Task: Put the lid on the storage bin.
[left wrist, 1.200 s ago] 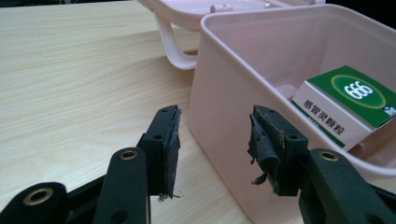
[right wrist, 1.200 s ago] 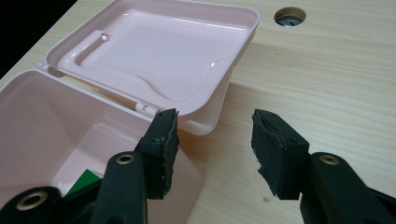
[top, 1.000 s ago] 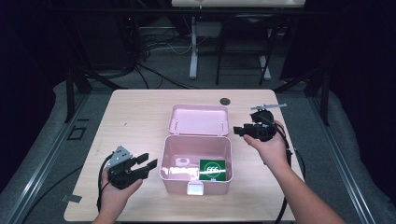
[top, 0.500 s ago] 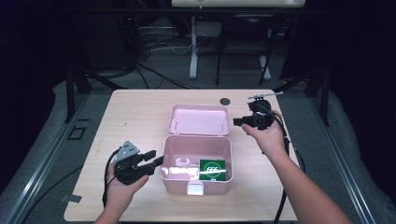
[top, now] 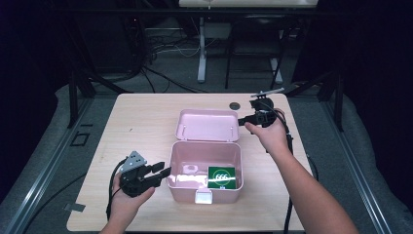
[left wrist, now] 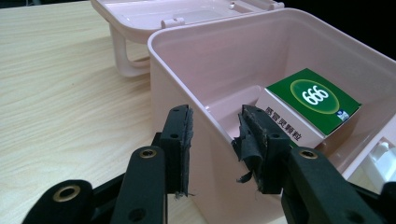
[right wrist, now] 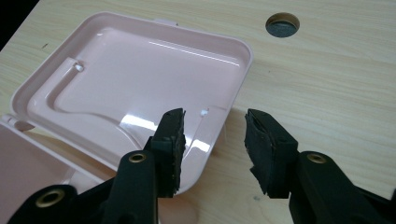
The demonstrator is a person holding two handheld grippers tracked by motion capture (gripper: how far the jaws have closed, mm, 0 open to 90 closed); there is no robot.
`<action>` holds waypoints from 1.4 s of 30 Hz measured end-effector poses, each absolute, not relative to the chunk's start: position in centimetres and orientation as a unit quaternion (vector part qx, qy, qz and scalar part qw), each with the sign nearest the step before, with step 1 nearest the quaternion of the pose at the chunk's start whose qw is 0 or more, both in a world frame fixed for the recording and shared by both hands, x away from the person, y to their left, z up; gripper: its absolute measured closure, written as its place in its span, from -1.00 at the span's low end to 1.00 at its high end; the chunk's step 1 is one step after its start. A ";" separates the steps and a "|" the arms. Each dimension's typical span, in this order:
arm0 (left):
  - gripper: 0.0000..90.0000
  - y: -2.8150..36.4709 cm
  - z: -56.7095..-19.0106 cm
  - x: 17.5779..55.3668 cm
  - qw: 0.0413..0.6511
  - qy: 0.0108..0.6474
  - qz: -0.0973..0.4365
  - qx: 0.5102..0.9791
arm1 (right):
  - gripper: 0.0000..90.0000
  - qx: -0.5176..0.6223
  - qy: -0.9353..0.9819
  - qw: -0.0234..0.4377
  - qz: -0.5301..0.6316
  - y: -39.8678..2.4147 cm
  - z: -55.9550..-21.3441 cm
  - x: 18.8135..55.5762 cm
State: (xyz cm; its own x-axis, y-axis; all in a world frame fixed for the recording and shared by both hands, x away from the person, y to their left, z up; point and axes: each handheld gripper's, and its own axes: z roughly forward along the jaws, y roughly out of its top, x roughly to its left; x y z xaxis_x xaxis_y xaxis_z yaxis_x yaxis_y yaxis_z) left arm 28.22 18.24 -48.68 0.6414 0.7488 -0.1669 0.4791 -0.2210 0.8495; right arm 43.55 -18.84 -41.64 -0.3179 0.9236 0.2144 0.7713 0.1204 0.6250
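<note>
A pale pink plastic box (top: pixel 204 168) is seen standing open at the middle of the light wooden worktop (top: pixel 146 117), its hinged pink lid (top: pixel 208 125) laid back flat on the far side. Inside the box, against its right wall, a small green-topped carton marked "666" (top: pixel 221 176) is lying.

The left claw (top: pixel 163 172) is held at the box's left wall, its jaws parted. In the left gripper view the upper rim of that wall is seen between the two black jaws, one jaw outside the box and one over the inside; whether the pads (left wrist: pixel 180 140) touch the plastic cannot be told.

The right claw (top: pixel 242 121) is held at the right edge of the lid, also released, with its jaws spread. In the right gripper view the lid's rim corner lies between the jaws, the near jaw over the lid's inner face and the other over bare wood.

A round dark cable hole (top: pixel 234 105) is set in the worktop just beyond the lid. Bare wood is left on both sides of the box and along the far edge. Beyond the worktop, a dark room with cables (top: pixel 160 53) on the floor and a white stand leg (top: pixel 201 48) is seen.
</note>
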 end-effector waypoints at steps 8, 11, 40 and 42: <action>0.47 18.0 -48.9 28.2 0.481 0.393 0.134 0.772 | 0.32 0.584 0.738 0.107 0.320 -17.8 -42.5 45.4; 0.50 17.9 -48.9 28.1 0.479 0.390 0.135 0.774 | 0.35 0.593 0.737 0.096 0.310 -17.7 -42.6 46.0; 0.60 17.8 -48.9 28.0 0.482 0.381 0.136 0.777 | 0.70 0.652 0.703 0.078 0.272 -16.9 -45.9 50.1; 0.60 17.8 -48.9 28.0 0.482 0.381 0.136 0.777 | 0.73 0.655 0.701 0.081 0.272 -16.9 -46.1 50.3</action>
